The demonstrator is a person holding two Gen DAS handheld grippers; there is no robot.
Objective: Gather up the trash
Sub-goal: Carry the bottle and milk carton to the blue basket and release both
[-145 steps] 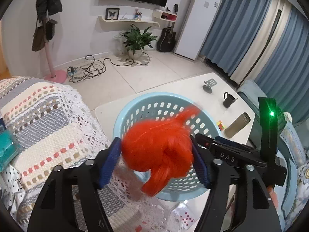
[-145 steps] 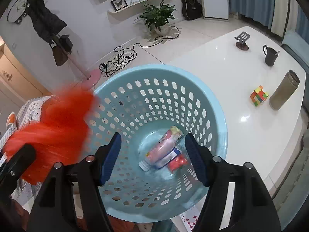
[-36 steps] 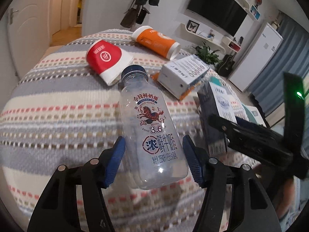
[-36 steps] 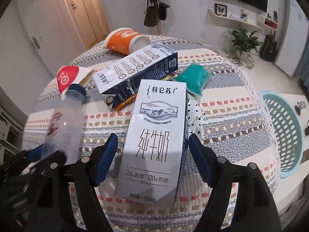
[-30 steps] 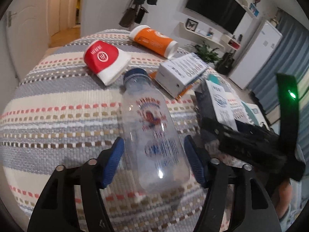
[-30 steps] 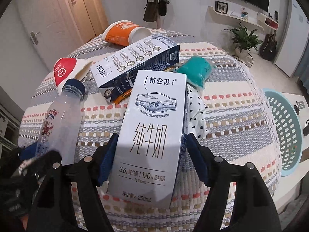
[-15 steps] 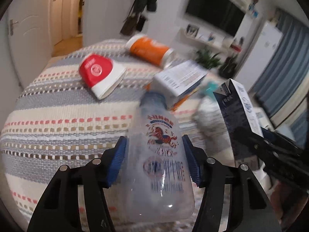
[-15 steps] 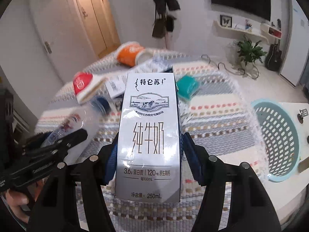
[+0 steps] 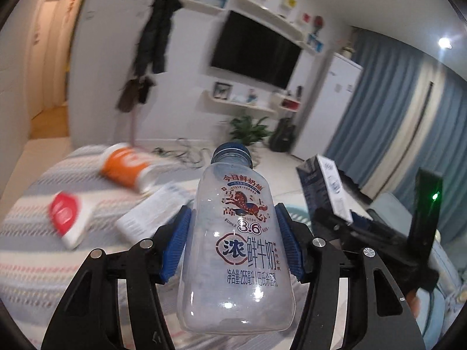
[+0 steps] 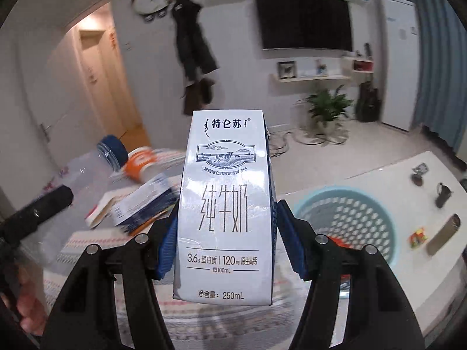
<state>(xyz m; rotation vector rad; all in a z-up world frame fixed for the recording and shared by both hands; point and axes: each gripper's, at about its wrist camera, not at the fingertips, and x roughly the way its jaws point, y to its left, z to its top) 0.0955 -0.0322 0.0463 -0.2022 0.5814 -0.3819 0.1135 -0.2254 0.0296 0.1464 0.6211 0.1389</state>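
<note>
above the striped bed cover [image 9: 35,265], both hands hold trash clear of the bed. left gripper [image 9: 233,243]: blue fingers [image 9: 176,243] clenched on the sides of a clear milk bottle [image 9: 238,245]; they have just been closing, and the bottle sits between them with both pads pressed to its body. the bottle's long axis runs forward along the fingers, blue cap away from the hand, base toward the camera, label up. right gripper [image 10: 226,237]: fingers [image 10: 292,245] likewise just closed and grasping a white milk carton [image 10: 226,204] by its two narrow sides; the carton's long axis also runs along the fingers, top edge pointing away, printed face to the camera. the blue laundry basket [image 10: 388,227] stands on the white surface [image 10: 379,175] beyond the foot of the bed, ahead and to the right of the right gripper. judgement: the right hand is the nearer to it, the left lying further out on the far side, so the carton should go first. remaining on the bed: an orange cup [image 9: 127,164], a red cup [image 9: 65,214] and a flat carton [image 9: 151,213]. judgement: the collection is part done, with both loads still to be carried across and dropped.
</note>
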